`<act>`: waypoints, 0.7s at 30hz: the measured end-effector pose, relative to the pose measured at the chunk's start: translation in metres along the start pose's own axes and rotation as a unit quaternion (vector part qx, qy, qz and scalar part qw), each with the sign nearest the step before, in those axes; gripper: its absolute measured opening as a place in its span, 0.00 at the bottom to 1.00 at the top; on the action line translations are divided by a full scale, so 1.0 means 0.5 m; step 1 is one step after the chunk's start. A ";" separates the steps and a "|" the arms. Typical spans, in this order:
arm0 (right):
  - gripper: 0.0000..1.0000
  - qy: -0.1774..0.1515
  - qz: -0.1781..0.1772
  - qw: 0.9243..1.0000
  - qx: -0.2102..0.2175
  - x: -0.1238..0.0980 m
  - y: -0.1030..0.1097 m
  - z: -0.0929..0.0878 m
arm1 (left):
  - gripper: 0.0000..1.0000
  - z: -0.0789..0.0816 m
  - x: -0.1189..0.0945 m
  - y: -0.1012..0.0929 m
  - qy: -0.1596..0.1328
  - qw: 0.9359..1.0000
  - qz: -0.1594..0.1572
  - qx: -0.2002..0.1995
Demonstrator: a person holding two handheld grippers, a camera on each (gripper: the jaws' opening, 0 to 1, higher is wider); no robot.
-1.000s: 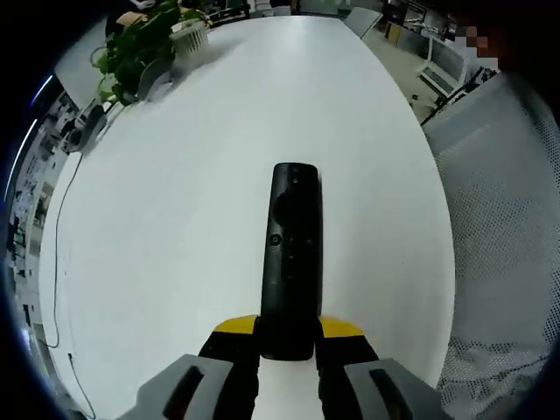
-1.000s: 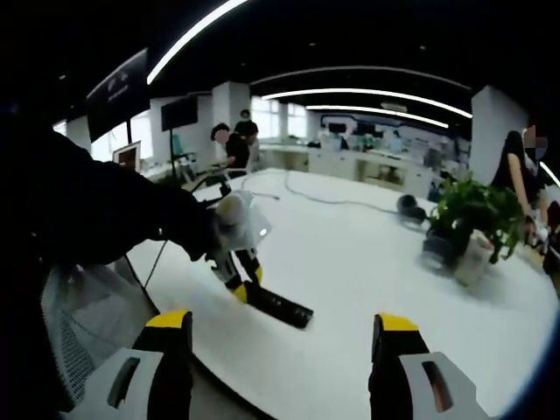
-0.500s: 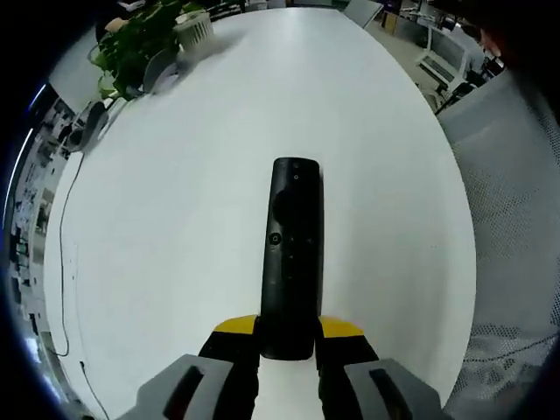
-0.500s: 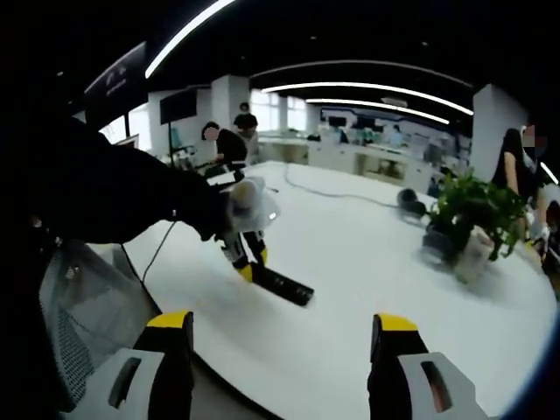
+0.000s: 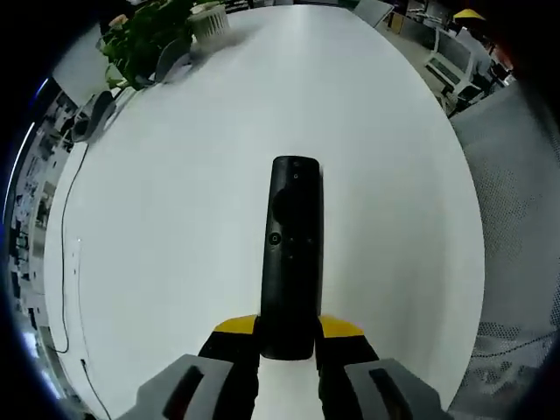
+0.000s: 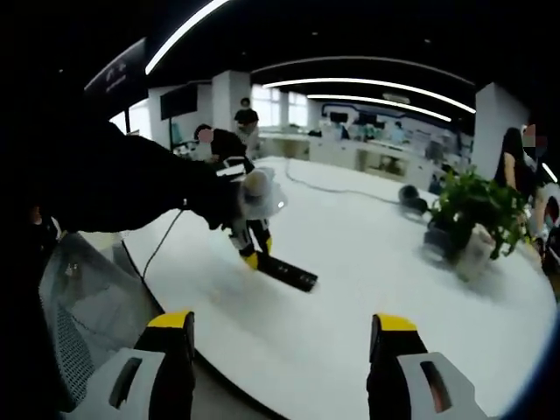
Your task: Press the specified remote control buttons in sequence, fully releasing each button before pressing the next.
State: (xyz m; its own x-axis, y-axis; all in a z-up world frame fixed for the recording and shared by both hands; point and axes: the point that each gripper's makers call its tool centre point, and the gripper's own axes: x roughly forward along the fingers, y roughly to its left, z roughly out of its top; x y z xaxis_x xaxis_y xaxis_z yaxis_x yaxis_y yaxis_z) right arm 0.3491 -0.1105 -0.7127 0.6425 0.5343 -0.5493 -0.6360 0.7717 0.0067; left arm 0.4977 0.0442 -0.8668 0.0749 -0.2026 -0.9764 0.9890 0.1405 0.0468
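Note:
A long black remote control points away from me in the left gripper view, buttons up, held over the white table. My left gripper is shut on its near end, yellow-tipped jaws on either side. In the right gripper view the same remote appears small, held just above the table by the left gripper in a dark-sleeved arm. My right gripper stands open, well short of the remote, with nothing between its fingers.
A potted plant in a white pot stands on the far right of the table, seen also as the plant at the upper left. A black cable runs along the table's left edge. A mesh chair stands by the table. People stand in the office behind.
Both views have shifted slightly as the hands moved. In the right gripper view the left gripper with the remote has drifted a little up and to the right. Both grips are unchanged.

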 end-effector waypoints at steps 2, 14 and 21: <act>0.81 0.001 0.001 1.000 0.000 0.000 0.000 -0.001 | 0.24 0.001 0.001 -0.001 0.006 1.000 -0.002 0.004; 0.81 0.001 -0.001 1.000 0.001 0.000 -0.002 -0.002 | 0.24 0.001 0.000 0.030 0.013 1.000 0.005 0.014; 0.81 0.005 -0.004 1.000 0.001 0.001 -0.003 -0.004 | 0.24 -0.002 0.001 0.061 0.013 1.000 0.008 0.007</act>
State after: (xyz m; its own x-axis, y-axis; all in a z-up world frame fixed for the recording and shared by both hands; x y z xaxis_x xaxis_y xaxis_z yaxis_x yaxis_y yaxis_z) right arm 0.3496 -0.1119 -0.7145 0.6427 0.5253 -0.5577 -0.6304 0.7763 0.0046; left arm 0.5278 0.0494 -0.8662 0.0887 -0.1755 -0.9805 0.9894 0.1295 0.0663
